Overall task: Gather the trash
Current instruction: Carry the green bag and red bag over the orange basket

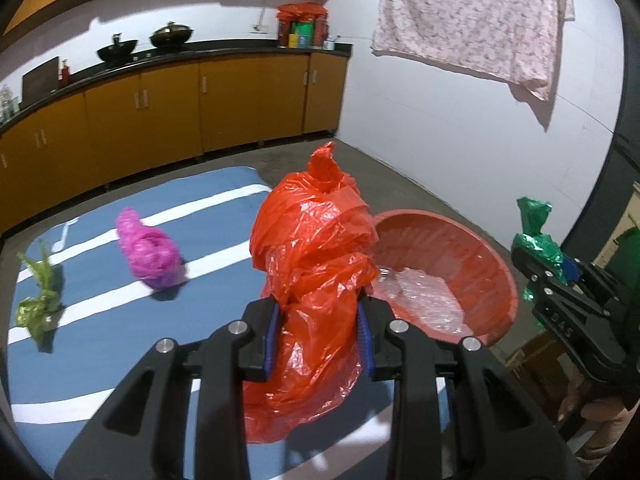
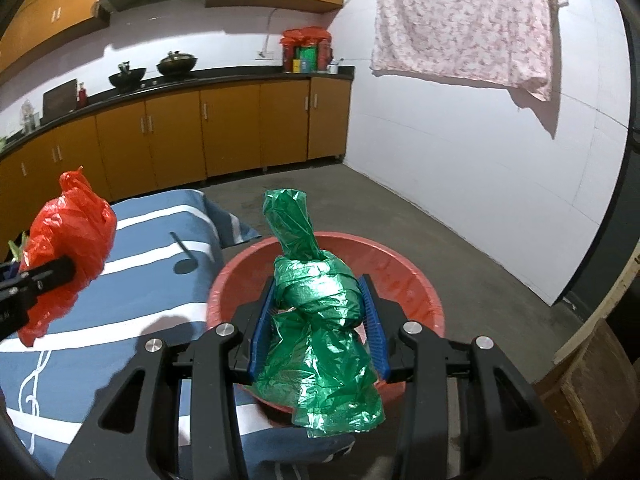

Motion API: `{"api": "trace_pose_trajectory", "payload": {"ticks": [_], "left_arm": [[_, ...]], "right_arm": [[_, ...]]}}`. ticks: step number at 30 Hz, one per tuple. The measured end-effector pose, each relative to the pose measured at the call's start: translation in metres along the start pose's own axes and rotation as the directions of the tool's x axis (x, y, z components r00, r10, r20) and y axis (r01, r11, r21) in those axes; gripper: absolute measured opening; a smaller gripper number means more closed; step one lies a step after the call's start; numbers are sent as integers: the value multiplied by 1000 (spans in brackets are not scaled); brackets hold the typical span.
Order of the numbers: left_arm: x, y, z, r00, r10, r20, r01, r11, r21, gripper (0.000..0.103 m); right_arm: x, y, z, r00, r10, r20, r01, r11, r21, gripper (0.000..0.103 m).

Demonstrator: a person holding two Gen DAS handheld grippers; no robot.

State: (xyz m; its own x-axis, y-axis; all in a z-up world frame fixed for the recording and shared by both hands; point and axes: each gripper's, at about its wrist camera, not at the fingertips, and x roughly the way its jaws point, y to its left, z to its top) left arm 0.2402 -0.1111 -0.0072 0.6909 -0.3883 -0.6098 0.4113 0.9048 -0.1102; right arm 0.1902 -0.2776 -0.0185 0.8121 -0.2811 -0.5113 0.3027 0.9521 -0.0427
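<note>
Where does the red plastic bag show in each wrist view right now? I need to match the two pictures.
Left wrist: red plastic bag fills the centre, clamped in the left gripper.
Right wrist: the same bag sits at the left edge, above the striped blue cloth.
Shared landmark: the red basin.

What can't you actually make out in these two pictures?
- Red basin: its contents are hidden by the green bag in the right wrist view; the left wrist view shows only something clear and crinkly.
- What the red bag and green bag hold: plastic hides it.
- Items on the counter: too small.
</note>
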Motion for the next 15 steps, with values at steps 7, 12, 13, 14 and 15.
{"api": "trace_pose_trajectory", "payload": {"ticks": [7, 12, 13, 14, 15], "left_arm": [[21, -35, 4, 998, -64, -24, 64, 997, 34, 31], [36, -50, 6, 994, -99, -39, 100, 994, 49, 31], [40, -54, 6, 993, -106, -45, 108, 993, 52, 31], [43, -56, 6, 993, -112, -49, 114, 992, 53, 31], [46, -58, 6, 992, -118, -53, 121, 991, 54, 31]], "right_arm": [[9, -21, 5, 1000, -12, -8, 12, 999, 50, 41], [17, -29, 8, 1000, -14, -14, 15, 997, 72, 41], [19, -31, 8, 1000, -14, -17, 15, 997, 78, 41], [22, -33, 8, 1000, -13, -20, 15, 996, 82, 41], [23, -33, 7, 1000, -14, -22, 16, 996, 85, 41]]}}
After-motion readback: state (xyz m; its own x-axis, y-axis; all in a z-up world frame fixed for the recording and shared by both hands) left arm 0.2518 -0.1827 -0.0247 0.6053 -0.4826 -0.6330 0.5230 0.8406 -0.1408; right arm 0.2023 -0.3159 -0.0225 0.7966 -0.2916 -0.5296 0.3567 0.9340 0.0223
